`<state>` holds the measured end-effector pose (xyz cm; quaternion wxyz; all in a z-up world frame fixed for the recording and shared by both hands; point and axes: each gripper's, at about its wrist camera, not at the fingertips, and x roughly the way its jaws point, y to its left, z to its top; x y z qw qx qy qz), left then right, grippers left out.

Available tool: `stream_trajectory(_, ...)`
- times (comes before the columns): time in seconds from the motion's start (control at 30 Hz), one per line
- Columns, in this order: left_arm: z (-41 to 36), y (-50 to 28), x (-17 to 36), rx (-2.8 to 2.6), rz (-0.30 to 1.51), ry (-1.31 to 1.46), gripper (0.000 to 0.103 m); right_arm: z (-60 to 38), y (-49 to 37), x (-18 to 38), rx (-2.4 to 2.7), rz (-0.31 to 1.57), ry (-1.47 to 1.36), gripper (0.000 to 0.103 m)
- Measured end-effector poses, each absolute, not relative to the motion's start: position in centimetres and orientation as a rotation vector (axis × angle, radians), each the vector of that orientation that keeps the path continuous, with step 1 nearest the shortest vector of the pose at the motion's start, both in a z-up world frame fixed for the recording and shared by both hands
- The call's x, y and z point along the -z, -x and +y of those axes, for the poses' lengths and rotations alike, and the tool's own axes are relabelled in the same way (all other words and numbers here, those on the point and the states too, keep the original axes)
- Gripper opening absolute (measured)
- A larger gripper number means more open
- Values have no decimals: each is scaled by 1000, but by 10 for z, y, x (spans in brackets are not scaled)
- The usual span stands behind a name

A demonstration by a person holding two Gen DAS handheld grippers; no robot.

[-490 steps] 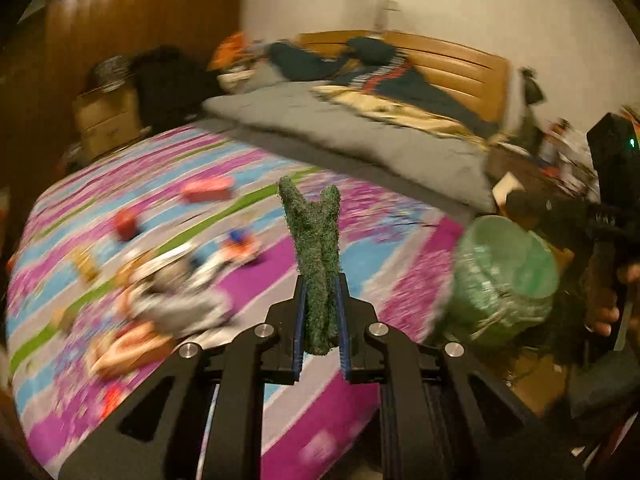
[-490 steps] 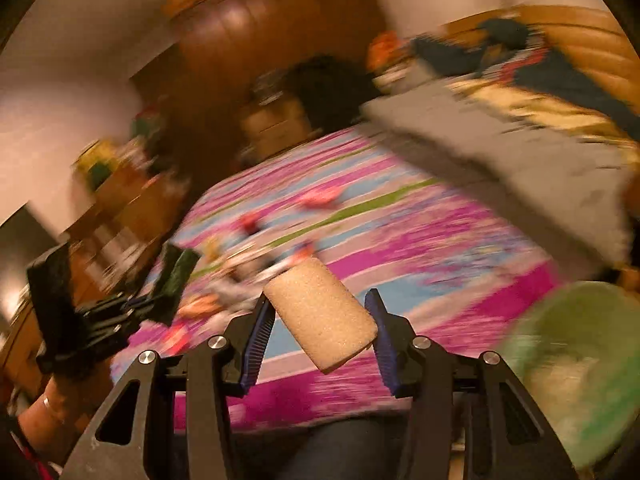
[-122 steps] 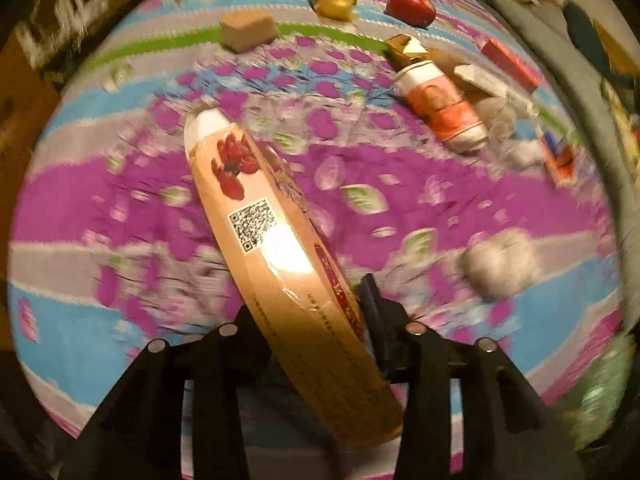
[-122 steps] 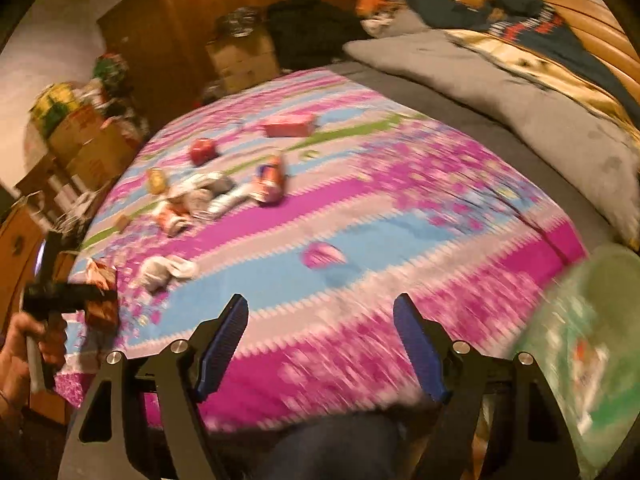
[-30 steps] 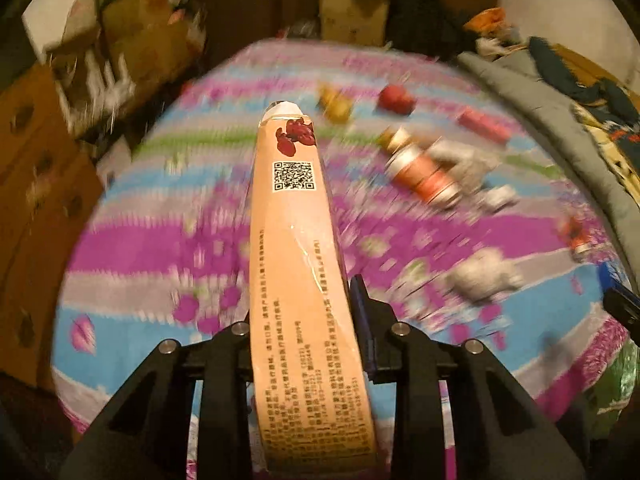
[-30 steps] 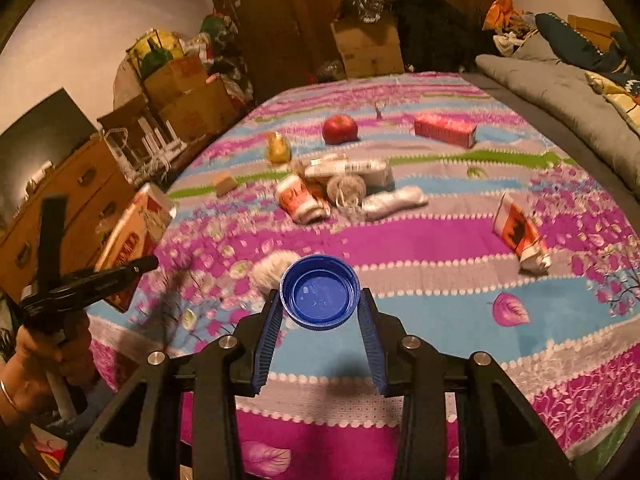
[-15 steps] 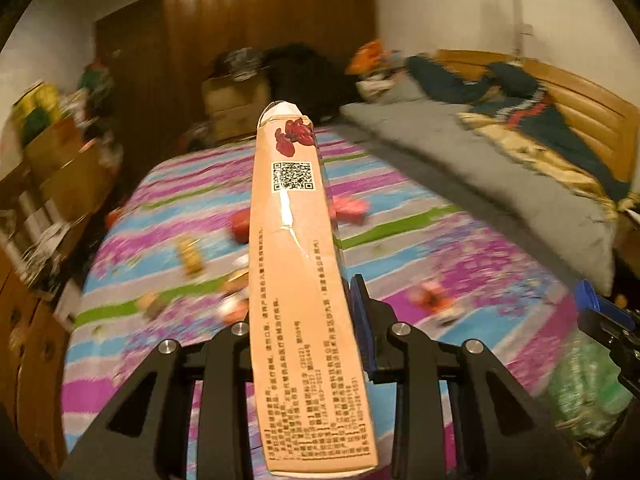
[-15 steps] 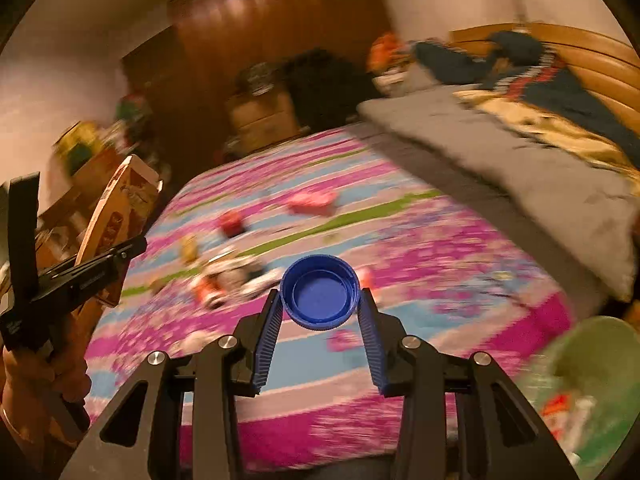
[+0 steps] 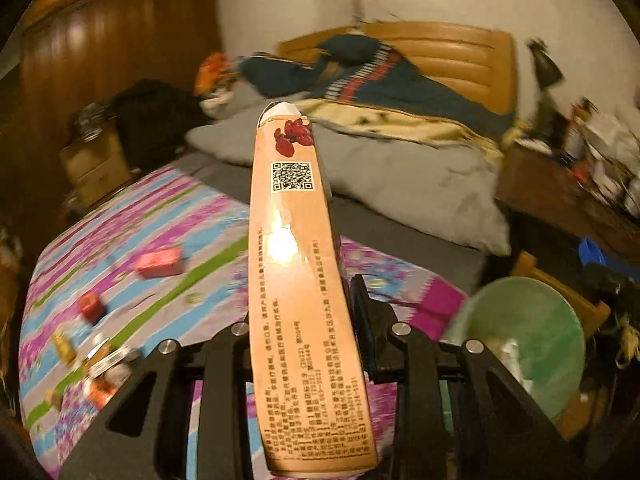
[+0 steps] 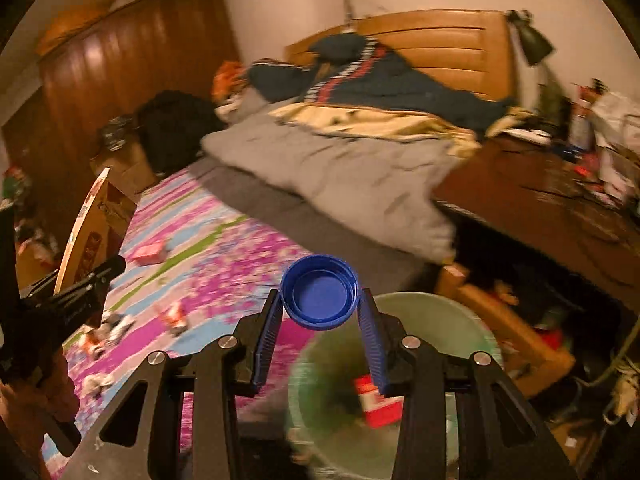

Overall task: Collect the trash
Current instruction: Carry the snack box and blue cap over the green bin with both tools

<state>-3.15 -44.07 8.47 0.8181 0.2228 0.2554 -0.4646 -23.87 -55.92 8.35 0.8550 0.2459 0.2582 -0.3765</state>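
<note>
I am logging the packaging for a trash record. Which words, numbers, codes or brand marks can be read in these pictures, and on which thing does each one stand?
No text can be quoted with confidence.
Orange box in the left gripper: one QR code, a picture of red fruit, then dense lines of Chinese print with digits, too small to read.
Blue bottle cap in the right gripper: no marking visible.
Red package in the green bin: blurred, unreadable.

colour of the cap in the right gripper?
Blue round plastic bottle cap; clearest in the right wrist view.
</note>
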Motion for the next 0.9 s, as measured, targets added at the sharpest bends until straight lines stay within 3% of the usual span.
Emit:
stream_trajectory(0.37,-514,107,-55,1230,582,-626,29,-591,293,-66,952,592,-515,40)
stream_trajectory(0.9,-532,135,-16,1306,628,-767,29,-591,302,-49,974,625,-535,40)
